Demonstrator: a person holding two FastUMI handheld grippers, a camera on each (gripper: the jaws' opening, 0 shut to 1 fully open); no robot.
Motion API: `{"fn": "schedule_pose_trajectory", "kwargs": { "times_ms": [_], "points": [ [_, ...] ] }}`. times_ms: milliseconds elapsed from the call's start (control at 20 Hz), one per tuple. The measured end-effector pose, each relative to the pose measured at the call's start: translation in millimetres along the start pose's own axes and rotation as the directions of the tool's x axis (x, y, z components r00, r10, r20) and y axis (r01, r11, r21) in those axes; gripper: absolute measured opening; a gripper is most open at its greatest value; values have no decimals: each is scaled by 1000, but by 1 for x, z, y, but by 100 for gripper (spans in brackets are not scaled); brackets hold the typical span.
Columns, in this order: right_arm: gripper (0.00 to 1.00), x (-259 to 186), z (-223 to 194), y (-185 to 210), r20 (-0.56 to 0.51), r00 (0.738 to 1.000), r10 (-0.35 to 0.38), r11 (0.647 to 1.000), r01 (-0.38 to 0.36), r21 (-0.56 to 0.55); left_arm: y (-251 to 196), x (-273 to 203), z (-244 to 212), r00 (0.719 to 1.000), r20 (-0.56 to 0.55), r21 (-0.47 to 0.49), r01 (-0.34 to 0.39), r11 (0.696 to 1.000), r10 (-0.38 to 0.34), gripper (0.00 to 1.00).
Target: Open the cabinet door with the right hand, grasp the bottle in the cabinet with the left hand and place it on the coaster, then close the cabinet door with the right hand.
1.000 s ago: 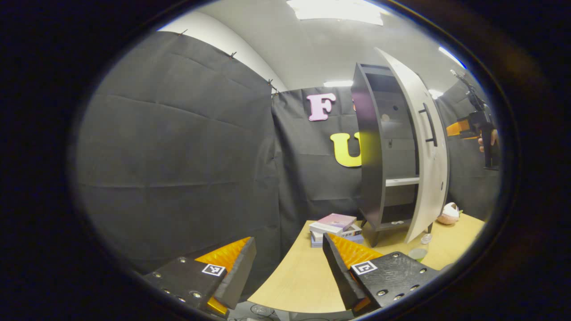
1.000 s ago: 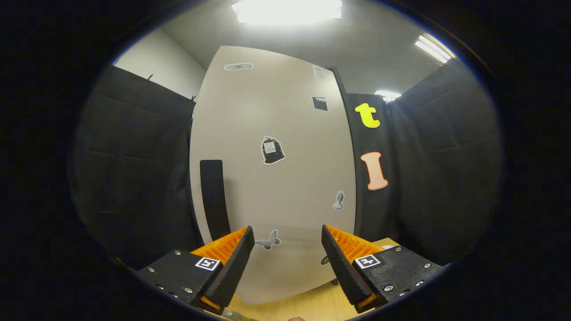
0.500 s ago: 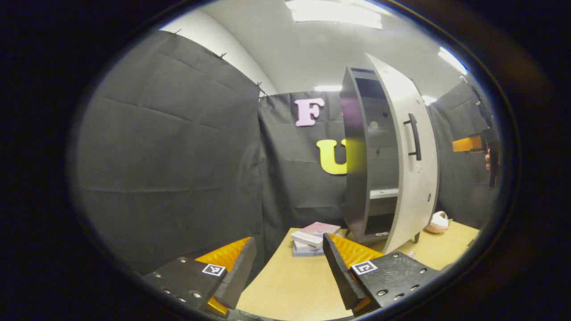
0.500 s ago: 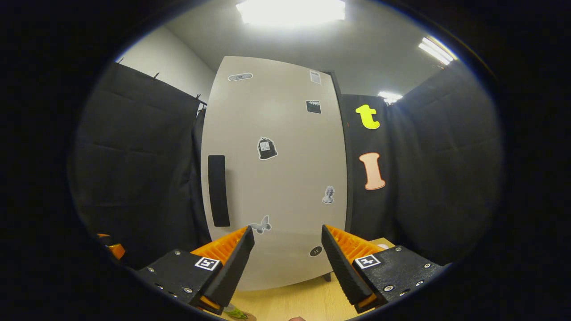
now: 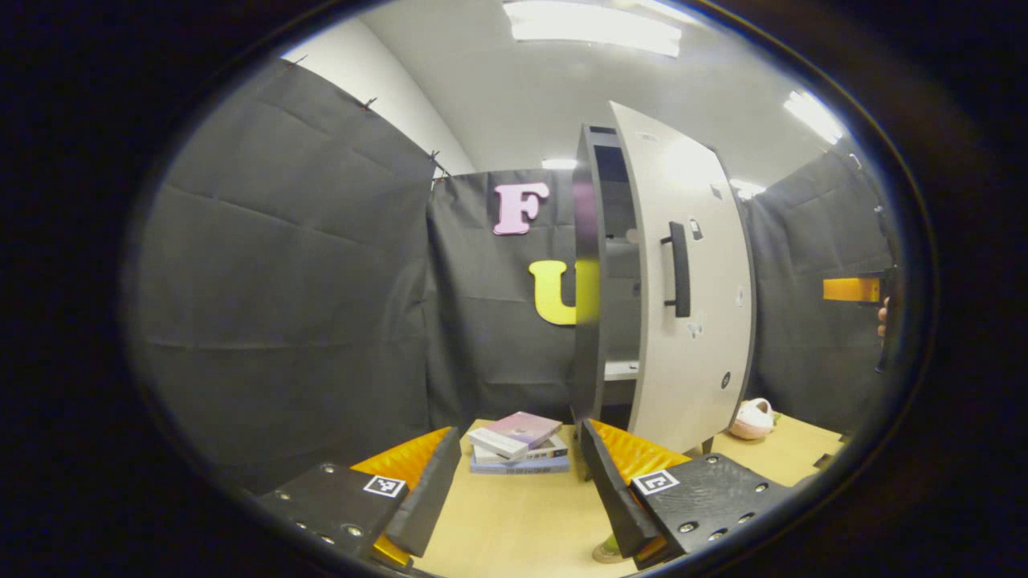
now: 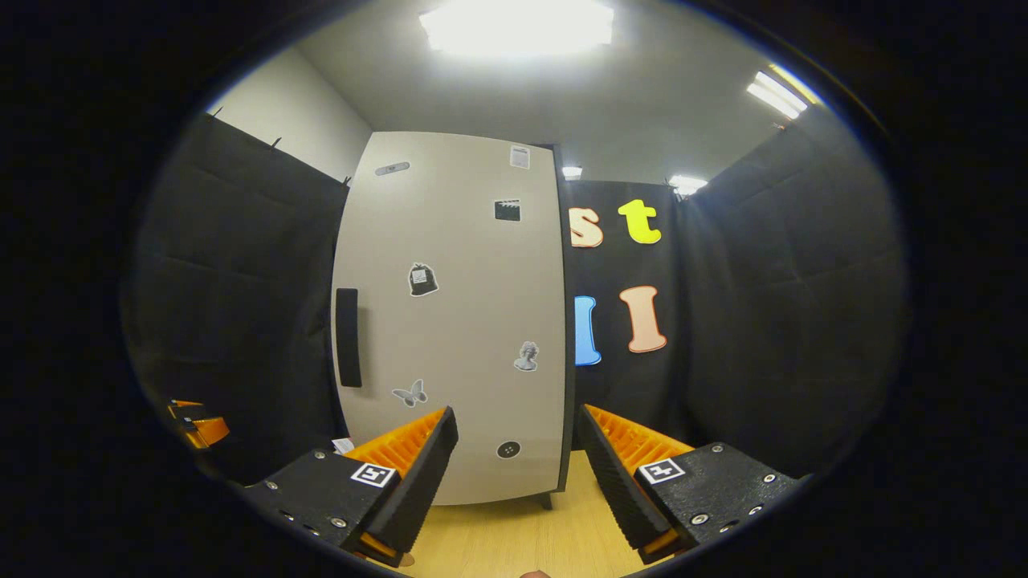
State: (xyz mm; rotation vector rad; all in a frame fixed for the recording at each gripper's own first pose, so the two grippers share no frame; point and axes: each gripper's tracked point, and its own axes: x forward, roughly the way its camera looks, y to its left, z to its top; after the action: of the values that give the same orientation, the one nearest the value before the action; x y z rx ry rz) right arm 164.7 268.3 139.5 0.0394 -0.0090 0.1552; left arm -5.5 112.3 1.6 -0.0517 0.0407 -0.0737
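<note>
Your cabinet door stands slightly ajar on the bench, its dark handle untouched. A stack of books lies just beside the cabinet. Your left tool and right tool both gape wide, holding nothing.

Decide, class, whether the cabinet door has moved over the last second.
Yes. In the left gripper view, the cabinet door has swung toward shut: the gap showing the cabinet interior is much narrower than earlier.
</note>
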Motion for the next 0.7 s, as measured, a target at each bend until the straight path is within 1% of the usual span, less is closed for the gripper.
{"fn": "schedule_pose_trajectory", "kwargs": {
  "times_ms": [150, 200, 250, 500, 700],
  "points": [
    [94, -1, -2, -8, -12, 1000, -14, 1000, 14, 18, -29, 10, 8, 1000, 16, -1, 7, 1000, -6, 91],
    [94, -2, -3, -11, -16, 1000, -22, 1000, 22, 18, -37, 16, 9, 1000, 19, -3, 8, 1000, -8, 86],
    [94, -3, -4, -15, -21, 999, -31, 999, 32, 19, -46, 20, 11, 1000, 21, -5, 10, 1000, -10, 91],
    [94, -5, -9, -32, -34, 997, -69, 997, 70, 25, -83, 36, 19, 999, 27, -14, 24, 1000, -24, 91],
    [94, -4, -11, -42, -43, 995, -89, 995, 90, 31, -105, 46, 26, 999, 28, -24, 37, 999, -36, 91]
  ]
}}
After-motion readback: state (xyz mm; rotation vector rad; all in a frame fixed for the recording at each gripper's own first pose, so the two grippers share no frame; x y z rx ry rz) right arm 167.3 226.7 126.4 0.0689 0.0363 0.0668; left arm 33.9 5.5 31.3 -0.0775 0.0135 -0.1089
